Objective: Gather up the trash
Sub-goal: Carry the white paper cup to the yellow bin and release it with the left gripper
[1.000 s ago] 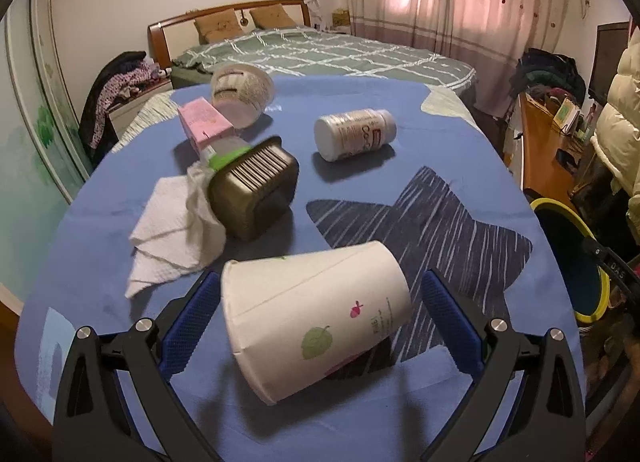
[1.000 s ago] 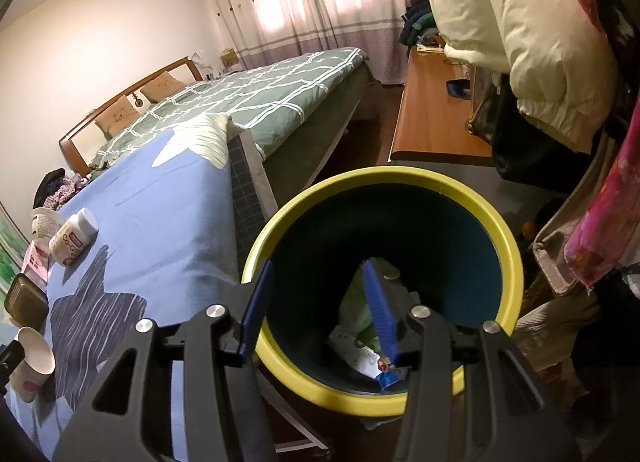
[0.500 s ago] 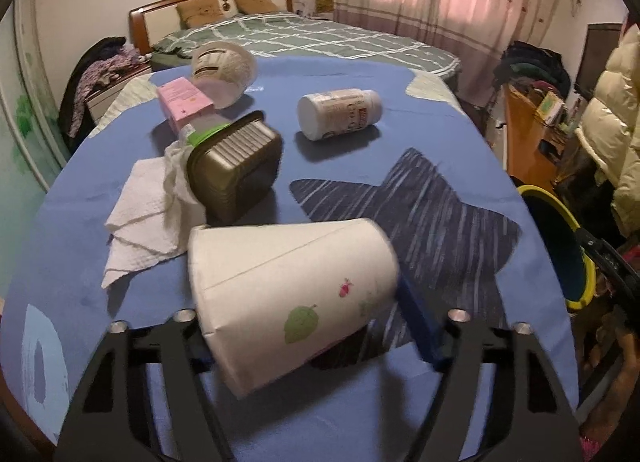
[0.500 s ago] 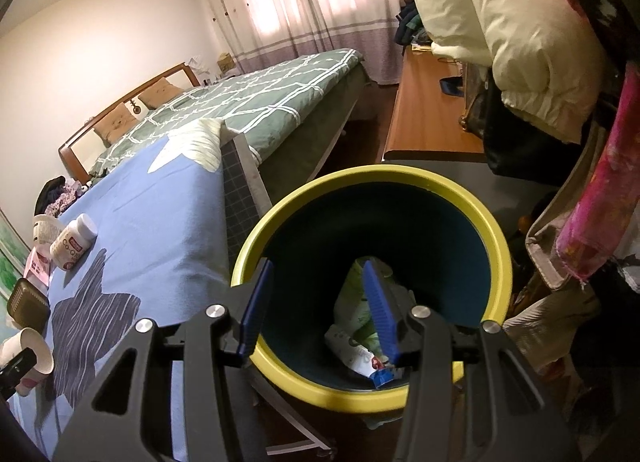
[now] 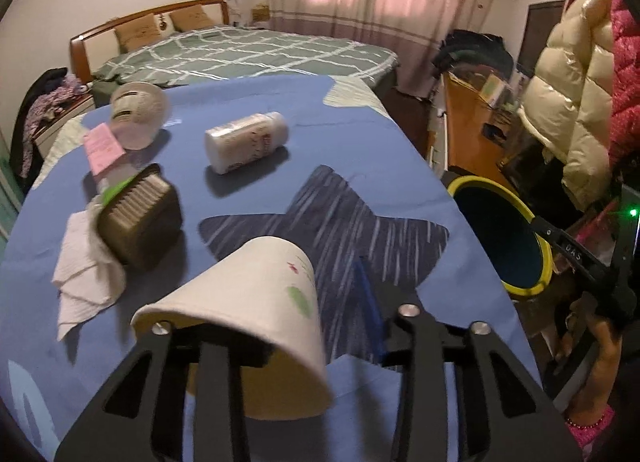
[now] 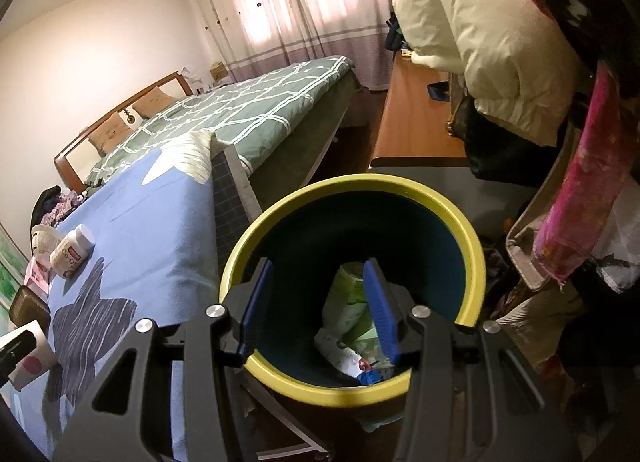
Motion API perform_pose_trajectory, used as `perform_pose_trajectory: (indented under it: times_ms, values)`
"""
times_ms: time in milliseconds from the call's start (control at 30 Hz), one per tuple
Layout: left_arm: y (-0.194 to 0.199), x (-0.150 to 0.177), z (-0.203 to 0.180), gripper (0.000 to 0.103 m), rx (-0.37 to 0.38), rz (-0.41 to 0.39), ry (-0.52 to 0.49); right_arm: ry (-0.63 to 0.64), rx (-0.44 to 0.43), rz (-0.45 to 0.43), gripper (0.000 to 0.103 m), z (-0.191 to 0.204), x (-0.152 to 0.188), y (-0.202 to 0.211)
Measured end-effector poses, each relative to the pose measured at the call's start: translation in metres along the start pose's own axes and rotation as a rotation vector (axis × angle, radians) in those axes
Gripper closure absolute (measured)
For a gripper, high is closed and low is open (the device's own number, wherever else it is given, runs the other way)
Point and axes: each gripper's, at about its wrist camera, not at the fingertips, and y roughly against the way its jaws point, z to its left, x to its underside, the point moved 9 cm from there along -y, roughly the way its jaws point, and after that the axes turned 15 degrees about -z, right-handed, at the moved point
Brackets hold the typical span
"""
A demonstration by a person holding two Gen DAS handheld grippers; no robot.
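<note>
Your left gripper (image 5: 304,326) is clamped on the cup (image 5: 248,322), tipped and lifted off the blue cloth (image 5: 352,149), ready to carry to the bin (image 6: 472,262). Your right gripper (image 6: 320,310) hangs apart, empty, over the bin.

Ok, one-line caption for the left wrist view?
Left gripper shut on a paper cup above the blue table, yellow-rimmed bin to its right.
</note>
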Motion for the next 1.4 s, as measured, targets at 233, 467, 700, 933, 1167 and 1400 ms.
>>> perform_pose_trajectory:
  times_ms: [233, 467, 700, 933, 1167, 1400]
  values:
    - [-0.009, 0.001, -0.021, 0.101, 0.051, 0.006, -0.060, -0.014, 0.003, 0.001, 0.058, -0.007, 0.001, -0.001]
    - [-0.008, -0.025, -0.064, 0.101, 0.138, -0.062, -0.132, -0.017, 0.036, -0.026, 0.058, -0.026, -0.006, 0.014]
    - [-0.023, -0.064, -0.140, 0.101, 0.292, -0.093, -0.224, 0.016, 0.107, -0.058, 0.058, -0.051, -0.011, 0.041]
    - [-0.069, -0.062, -0.234, 0.101, 0.443, 0.010, -0.306, 0.037, 0.156, -0.087, 0.058, -0.072, -0.017, 0.069]
    - [-0.118, -0.031, -0.282, 0.101, 0.505, 0.146, -0.310, 0.031, 0.174, -0.085, 0.058, -0.086, -0.017, 0.075]
    - [-0.149, -0.010, -0.290, 0.023, 0.485, 0.221, -0.313, 0.036, 0.170, -0.075, 0.058, -0.082, -0.015, 0.073]
